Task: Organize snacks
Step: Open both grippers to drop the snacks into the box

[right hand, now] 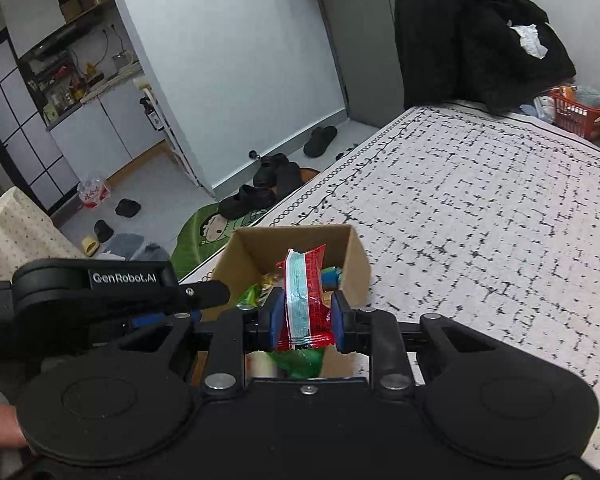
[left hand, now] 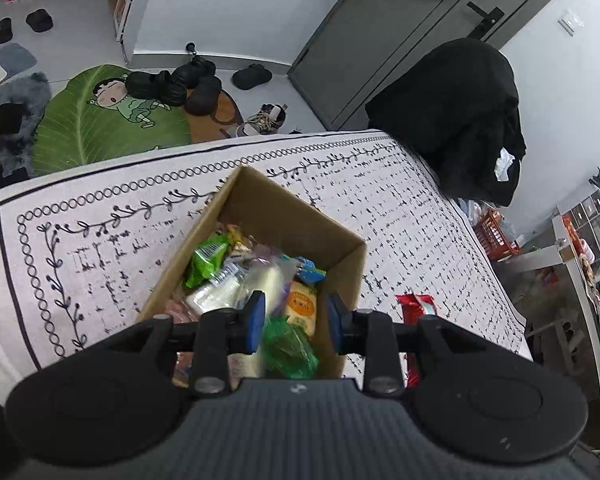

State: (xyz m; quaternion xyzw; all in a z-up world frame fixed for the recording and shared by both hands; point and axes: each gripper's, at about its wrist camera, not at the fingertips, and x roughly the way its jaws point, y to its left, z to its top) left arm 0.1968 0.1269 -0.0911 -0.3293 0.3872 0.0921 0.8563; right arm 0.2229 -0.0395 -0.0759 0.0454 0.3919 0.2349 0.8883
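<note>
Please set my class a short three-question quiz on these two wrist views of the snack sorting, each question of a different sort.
1. True or false: the right claw grips a red packet.
2. Most snacks lie in: A the box; B a basket; C a drawer.
3. Fill in: the blurred packet just below the left claw is ____ in colour.

Key: 1 true; 2 A; 3 green.
</note>
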